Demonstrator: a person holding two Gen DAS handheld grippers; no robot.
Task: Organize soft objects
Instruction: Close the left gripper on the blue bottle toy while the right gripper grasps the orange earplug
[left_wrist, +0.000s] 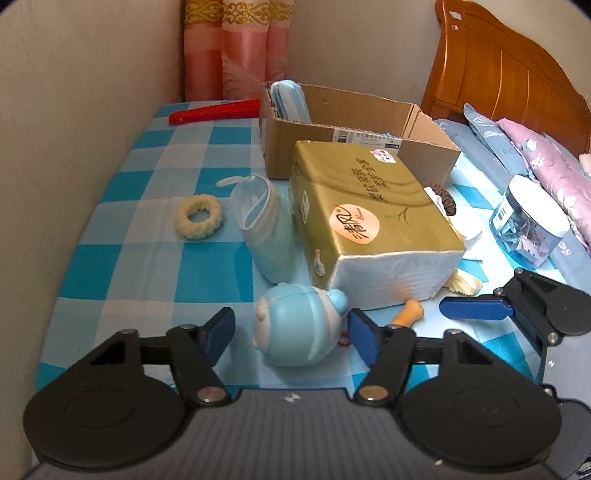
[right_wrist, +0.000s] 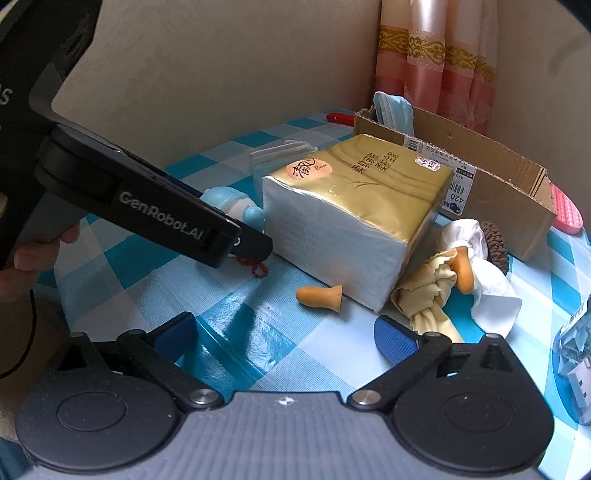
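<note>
Left wrist: checked tablecloth (left_wrist: 147, 258), beige wall (left_wrist: 74, 92); both jaws released.

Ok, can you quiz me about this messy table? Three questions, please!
1. True or false: the blue toy sits between the left gripper's jaws.
2. What sticks up out of the box? A. masks B. a scrunchie C. a comb
3. How many orange earplugs does the right wrist view show?

Key: 1 true; 2 A; 3 two.
</note>
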